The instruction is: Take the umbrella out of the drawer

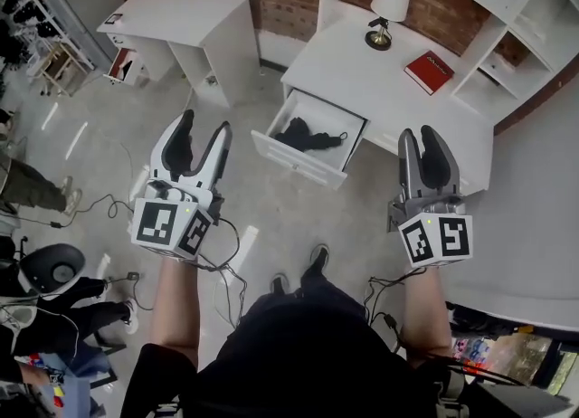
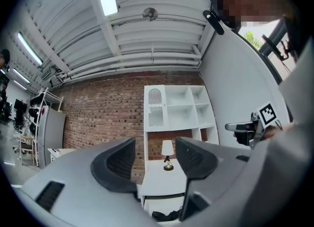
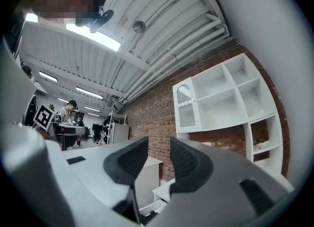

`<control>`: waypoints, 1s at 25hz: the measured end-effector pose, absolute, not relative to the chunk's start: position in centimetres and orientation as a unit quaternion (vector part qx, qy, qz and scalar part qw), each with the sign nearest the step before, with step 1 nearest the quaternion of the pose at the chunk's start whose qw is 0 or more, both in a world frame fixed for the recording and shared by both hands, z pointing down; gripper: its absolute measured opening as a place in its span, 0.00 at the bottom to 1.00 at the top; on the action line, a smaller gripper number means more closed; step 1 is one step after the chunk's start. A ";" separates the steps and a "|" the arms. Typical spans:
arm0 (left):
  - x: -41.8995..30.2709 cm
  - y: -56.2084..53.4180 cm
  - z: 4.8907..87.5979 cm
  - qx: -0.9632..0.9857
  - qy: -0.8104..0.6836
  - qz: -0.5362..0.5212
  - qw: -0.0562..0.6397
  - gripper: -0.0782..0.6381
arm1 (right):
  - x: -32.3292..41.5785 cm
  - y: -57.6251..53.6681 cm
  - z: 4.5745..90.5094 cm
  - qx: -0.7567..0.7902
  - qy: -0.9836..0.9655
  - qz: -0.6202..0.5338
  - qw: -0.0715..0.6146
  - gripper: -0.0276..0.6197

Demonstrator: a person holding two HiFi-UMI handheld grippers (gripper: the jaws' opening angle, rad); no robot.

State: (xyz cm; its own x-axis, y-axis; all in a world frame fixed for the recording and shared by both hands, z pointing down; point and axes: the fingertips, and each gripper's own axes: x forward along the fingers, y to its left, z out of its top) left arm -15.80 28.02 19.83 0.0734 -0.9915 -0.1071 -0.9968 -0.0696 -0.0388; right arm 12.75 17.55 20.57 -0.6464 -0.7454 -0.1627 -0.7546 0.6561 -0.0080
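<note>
The left gripper (image 1: 201,127) and right gripper (image 1: 419,134) each had jaws spread, empty. Ahead, between them, the umbrella (image 1: 308,138) lay in the open drawer (image 1: 298,161), untouched.

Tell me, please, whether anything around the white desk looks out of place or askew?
The drawer stands pulled open, and the black umbrella lies loosely bunched inside it. Cables also trail loose over the floor. Nothing looks spilled or damaged.

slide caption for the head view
Left gripper and right gripper, both open, face the open drawer holding the black umbrella.
</note>
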 end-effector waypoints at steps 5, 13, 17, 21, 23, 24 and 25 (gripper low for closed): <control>-16.4 24.0 20.9 -0.712 0.701 0.014 0.043 0.44 | 11.6 11.7 21.5 -0.387 0.918 0.012 0.081 0.24; -16.1 19.8 21.0 -0.698 0.714 0.004 0.041 0.44 | 11.0 6.3 22.4 -0.364 0.928 0.001 0.082 0.25; -15.7 18.6 21.0 -0.693 0.720 -0.005 0.040 0.44 | 10.7 4.7 22.7 -0.353 0.932 -0.006 0.087 0.25; -15.0 17.6 21.3 -0.690 0.722 -0.014 0.036 0.44 | 10.9 3.8 23.2 -0.347 0.934 -0.010 0.088 0.25; -14.8 16.8 21.6 -0.691 0.721 -0.017 0.034 0.44 | 11.0 3.3 23.6 -0.346 0.934 -0.014 0.087 0.25; -14.7 16.5 21.8 -0.693 0.720 -0.020 0.032 0.44 | 11.0 3.0 23.8 -0.346 0.934 -0.016 0.087 0.25; -14.7 16.1 22.0 -0.694 0.719 -0.021 0.030 0.44 | 11.0 2.8 24.0 -0.346 0.934 -0.018 0.085 0.25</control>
